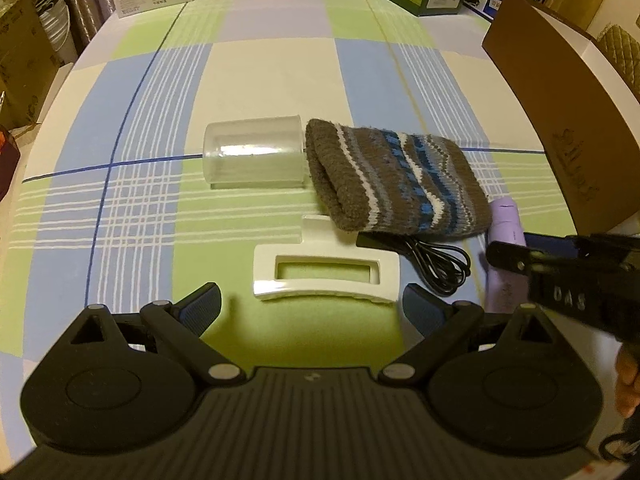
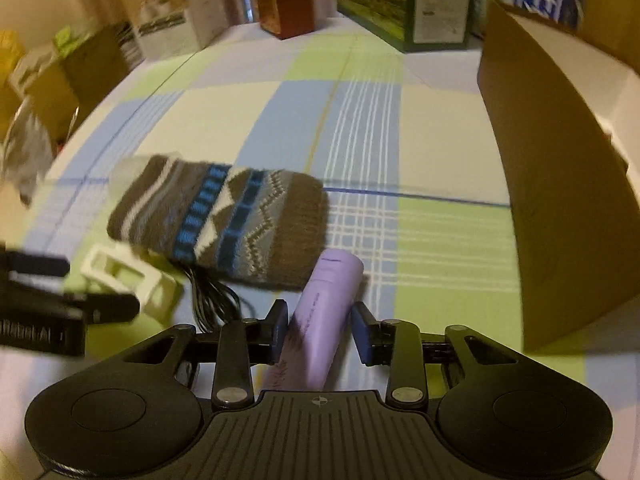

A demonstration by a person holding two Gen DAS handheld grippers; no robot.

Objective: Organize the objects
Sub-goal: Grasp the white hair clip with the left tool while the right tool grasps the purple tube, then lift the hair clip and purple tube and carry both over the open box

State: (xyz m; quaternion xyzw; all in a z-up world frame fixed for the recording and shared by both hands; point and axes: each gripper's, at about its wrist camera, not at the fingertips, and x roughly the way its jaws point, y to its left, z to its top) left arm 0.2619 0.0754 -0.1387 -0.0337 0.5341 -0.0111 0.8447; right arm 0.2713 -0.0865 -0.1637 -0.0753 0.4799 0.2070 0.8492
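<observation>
Tube: lilac plastic cylinder (image 2: 328,312), lower centre, long axis running along right gripper (image 2: 320,330).
Right gripper: narrowed around it, contact unclear.
Left gripper (image 1: 312,304): wide, empty.

Cup (image 1: 254,156) clear glossy plastic; pouch (image 1: 396,176) fuzzy knit wool; clip (image 1: 326,276) smooth white plastic; tube (image 2: 324,312) matt lilac plastic; tablecloth (image 1: 260,76) smooth checked cloth

The counter (image 1: 260,72) wears a plaid cloth of pale green, light blue and cream. At its twelve o'clock lies a brown knit pouch (image 1: 396,176) banded blue, white and grey; a lilac tube (image 2: 324,312), white clip (image 1: 328,276) and black cable (image 1: 436,260) sit nearby.
</observation>
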